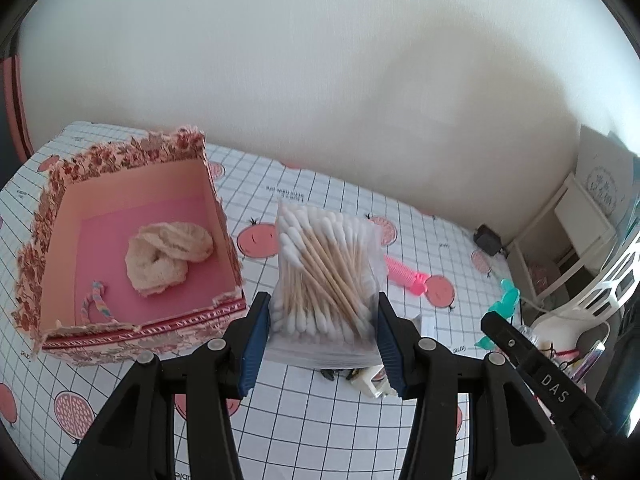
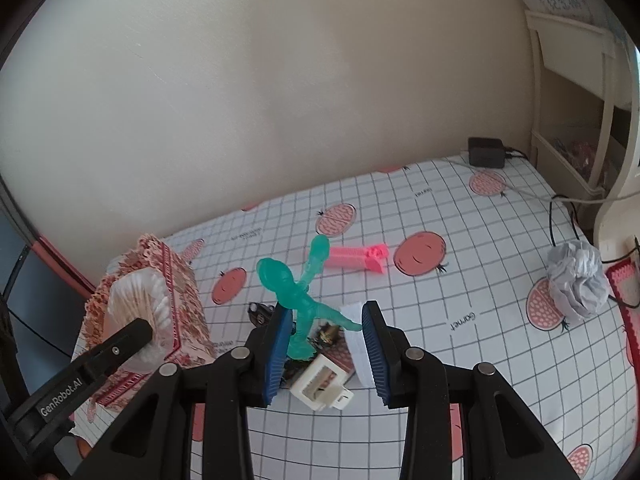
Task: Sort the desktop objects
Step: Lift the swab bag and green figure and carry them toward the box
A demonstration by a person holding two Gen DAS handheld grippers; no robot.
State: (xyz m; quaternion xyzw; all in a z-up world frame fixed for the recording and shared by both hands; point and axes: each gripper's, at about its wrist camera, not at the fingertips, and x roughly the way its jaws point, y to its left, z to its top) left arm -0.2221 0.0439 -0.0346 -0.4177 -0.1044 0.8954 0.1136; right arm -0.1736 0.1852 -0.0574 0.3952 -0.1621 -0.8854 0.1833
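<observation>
swab bag [image 1: 325,280] in left claw [image 1: 322,344] (clamped)

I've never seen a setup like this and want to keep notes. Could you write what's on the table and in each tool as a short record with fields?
Surface: white grid-patterned tablecloth with red fruit prints
Left tool: closed on a clear plastic bag of wooden cotton swabs
Right tool: wide apart around a translucent green plastic figure, grip unclear
Container: open pink floral cardboard box, beside the swabs
Inside box: beige fabric scrunchies; braided multicoloured cord
Loose items: pink plastic comb; crumpled white paper; small white plastic box
</observation>
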